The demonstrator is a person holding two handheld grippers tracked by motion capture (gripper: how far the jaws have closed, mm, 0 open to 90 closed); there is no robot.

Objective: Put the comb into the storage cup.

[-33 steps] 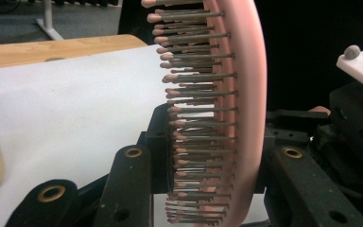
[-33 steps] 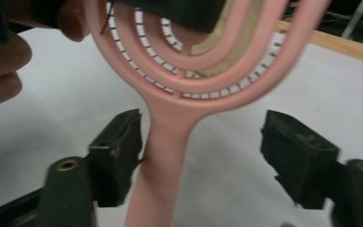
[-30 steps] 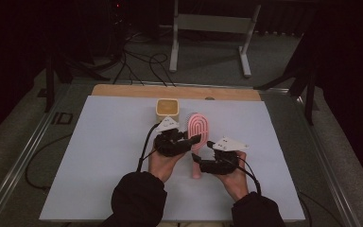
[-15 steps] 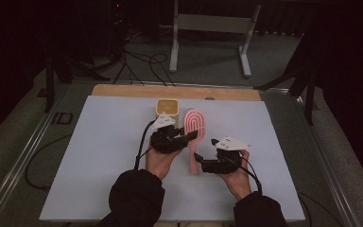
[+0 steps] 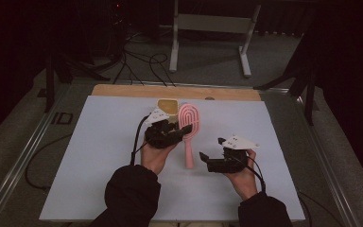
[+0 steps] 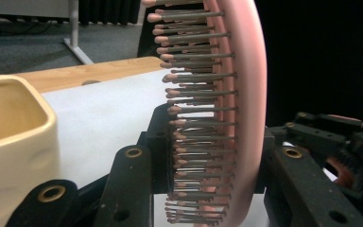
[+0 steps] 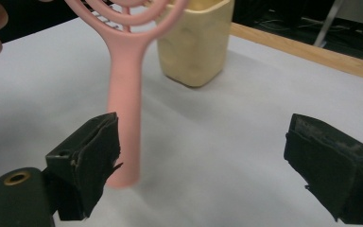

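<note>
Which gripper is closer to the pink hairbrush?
Left. The left gripper is shut on the head of the pink hairbrush. The right gripper, whose jaws have just been opening, sits open just beside the handle's lower end, not touching it.

Three cameras on one white table

The high view looks forward and down from 6 o'clock; each gripper view rides close, facing along its jaws toward 12 o'clock; all share the pink hairbrush (image 5: 188,127) and yellow cup (image 5: 168,106).
</note>
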